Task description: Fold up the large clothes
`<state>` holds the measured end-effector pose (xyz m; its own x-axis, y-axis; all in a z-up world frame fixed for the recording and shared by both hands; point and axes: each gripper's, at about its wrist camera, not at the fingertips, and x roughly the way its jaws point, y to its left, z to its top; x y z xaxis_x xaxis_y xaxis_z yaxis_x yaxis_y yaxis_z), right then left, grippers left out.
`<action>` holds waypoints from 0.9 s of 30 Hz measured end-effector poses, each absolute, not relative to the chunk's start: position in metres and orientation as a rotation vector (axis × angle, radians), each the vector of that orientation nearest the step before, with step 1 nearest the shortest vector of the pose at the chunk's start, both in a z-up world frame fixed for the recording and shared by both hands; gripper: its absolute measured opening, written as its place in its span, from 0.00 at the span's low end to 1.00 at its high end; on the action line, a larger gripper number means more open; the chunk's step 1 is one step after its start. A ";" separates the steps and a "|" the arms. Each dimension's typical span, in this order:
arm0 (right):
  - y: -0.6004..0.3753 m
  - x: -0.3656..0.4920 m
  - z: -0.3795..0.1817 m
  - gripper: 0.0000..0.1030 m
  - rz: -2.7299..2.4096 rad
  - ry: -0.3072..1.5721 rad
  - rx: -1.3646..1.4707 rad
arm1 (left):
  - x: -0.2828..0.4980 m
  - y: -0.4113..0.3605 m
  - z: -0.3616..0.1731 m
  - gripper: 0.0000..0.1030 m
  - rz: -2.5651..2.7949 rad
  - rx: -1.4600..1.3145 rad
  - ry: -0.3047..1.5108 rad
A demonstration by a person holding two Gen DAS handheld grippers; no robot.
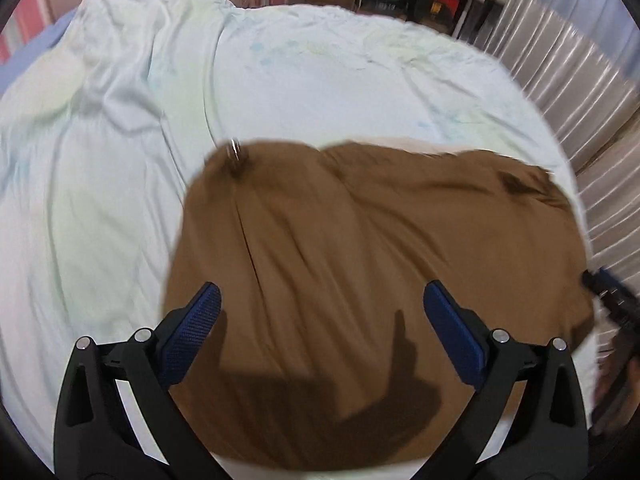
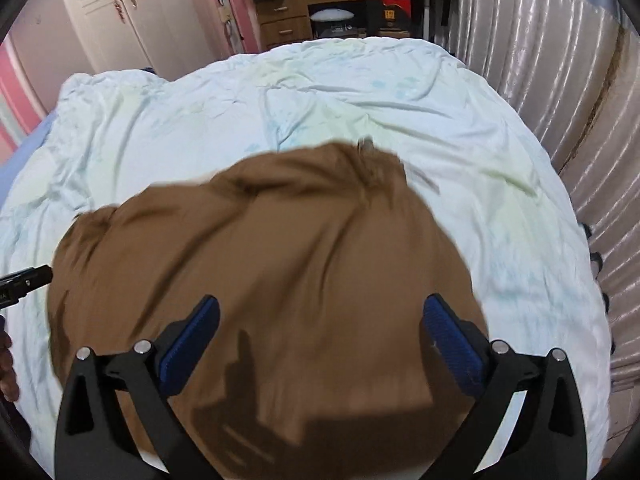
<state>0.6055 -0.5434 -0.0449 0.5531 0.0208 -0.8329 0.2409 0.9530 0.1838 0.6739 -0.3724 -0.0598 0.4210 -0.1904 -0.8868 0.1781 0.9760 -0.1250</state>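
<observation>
While both claws hang wide and empty, the brown garment (image 1: pixel 360 280) lies spread on the pale bedsheet (image 1: pixel 100 200) | step: between folds (blurred) | next: left gripper (image 1: pixel 320 300) and right gripper (image 2: pixel 320 312) pinch an edge.

Plain brown garment (image 1: pixel 360 264) on pale blue sheet (image 1: pixel 100 200) with faint green-blue print. Gripper pads (image 2: pixel 192 344) blue, textured; arms black.

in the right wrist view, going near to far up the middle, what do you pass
right hand-held gripper, open → brown garment → pale bedsheet → wooden desk at the far wall
</observation>
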 end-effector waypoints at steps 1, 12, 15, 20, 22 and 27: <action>-0.541 0.591 -0.046 0.99 -0.119 0.971 0.318 | 0.657 -0.371 -0.064 0.97 -0.239 -0.049 1.104; -0.539 0.517 -0.076 0.99 -0.142 0.944 0.394 | 0.604 -0.362 -0.107 0.97 -0.166 -0.094 1.066; -0.540 0.523 -0.087 0.99 -0.150 0.960 0.389 | 0.614 -0.373 -0.124 0.97 -0.144 -0.050 1.097; -0.528 0.535 -0.099 0.99 -0.164 0.986 0.300 | 0.603 -0.360 -0.158 0.97 -0.141 0.042 1.146; -0.525 0.538 -0.107 0.99 -0.171 1.006 0.271 | 0.609 -0.370 -0.170 0.97 -0.146 0.073 1.156; -0.520 0.549 -0.125 0.99 -0.187 1.075 0.247 | 0.621 -0.365 -0.189 0.97 -0.168 0.065 1.208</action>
<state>0.5492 -0.5201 -0.1254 0.4644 -0.0309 -0.8851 0.2700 0.9568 0.1083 0.6207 -0.3652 -0.1889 0.3438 -0.0951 -0.9342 0.1641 0.9856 -0.0400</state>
